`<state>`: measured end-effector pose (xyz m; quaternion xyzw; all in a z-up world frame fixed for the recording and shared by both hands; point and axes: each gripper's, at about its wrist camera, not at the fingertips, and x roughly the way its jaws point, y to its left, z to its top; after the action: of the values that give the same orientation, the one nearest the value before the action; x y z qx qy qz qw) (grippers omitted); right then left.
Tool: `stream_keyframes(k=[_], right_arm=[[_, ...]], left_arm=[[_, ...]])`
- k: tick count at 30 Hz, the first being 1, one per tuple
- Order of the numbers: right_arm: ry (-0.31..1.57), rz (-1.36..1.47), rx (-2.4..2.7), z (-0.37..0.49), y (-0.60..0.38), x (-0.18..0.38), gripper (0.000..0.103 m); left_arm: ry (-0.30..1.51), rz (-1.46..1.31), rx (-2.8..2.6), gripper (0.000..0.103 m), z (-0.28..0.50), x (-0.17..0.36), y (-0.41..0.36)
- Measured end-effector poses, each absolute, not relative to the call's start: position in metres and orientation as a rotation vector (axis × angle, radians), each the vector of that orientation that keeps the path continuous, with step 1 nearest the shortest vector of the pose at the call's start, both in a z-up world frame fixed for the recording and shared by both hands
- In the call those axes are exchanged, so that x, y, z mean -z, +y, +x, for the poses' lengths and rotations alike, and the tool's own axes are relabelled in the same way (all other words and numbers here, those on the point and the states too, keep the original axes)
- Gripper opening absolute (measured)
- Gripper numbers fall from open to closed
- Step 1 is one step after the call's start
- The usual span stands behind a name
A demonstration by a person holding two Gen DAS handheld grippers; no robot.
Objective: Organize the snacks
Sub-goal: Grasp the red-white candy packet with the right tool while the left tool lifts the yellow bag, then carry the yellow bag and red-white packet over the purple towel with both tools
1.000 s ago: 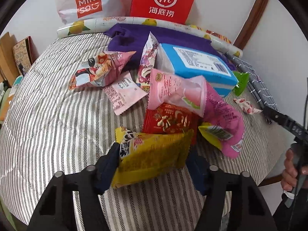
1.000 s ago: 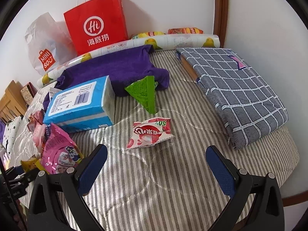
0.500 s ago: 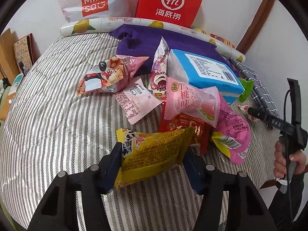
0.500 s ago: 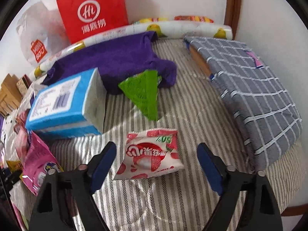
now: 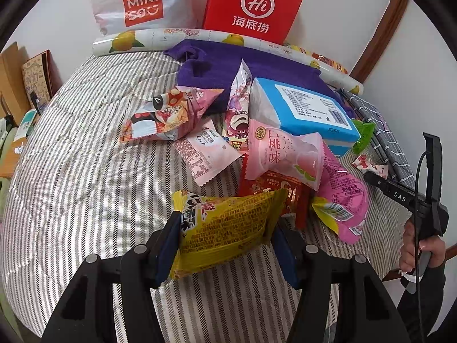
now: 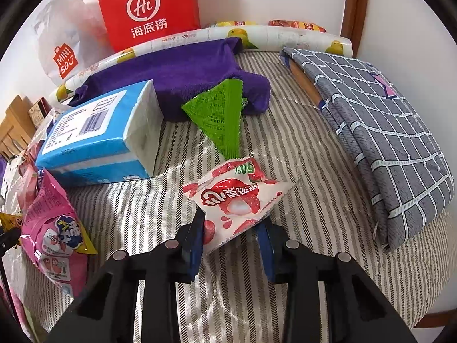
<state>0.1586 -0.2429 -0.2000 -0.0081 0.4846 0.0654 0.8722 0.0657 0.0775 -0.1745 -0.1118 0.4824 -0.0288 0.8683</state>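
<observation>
right wrist view: the right tool is pinched on the near corner of a strawberry sweet packet, which lies on the striped bed just below a green packet; the packet is judged light, puffy and slick, so a hold on the flat sealed edge is preferred to the air-filled middle; left wrist view: the left tool is clamped across a yellow snack packet, near the heap of packets; the film is soft and crushable, so gentle pressure is advised.
</observation>
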Motion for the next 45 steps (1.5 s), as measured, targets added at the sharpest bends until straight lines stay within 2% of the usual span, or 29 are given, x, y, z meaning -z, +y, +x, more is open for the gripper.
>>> stream_keyframes(k=[9, 26, 45], right_arm=[[1.0, 0.007, -0.149, 0.134, -0.245, 0.188, 0.034], [0.868, 0.022, -0.159, 0.102, -0.232, 0.112, 0.034], [0.762, 0.006, -0.204, 0.153, -0.197, 0.055, 0.034]], left_arm=[[0.971, -0.253, 0.056, 0.058, 0.055, 0.157, 0.085], [0.87, -0.224, 0.085, 0.058, 0.063, 0.096, 0.078], [0.817, -0.189, 0.13, 0.058, 0.14, 0.047, 0.066]])
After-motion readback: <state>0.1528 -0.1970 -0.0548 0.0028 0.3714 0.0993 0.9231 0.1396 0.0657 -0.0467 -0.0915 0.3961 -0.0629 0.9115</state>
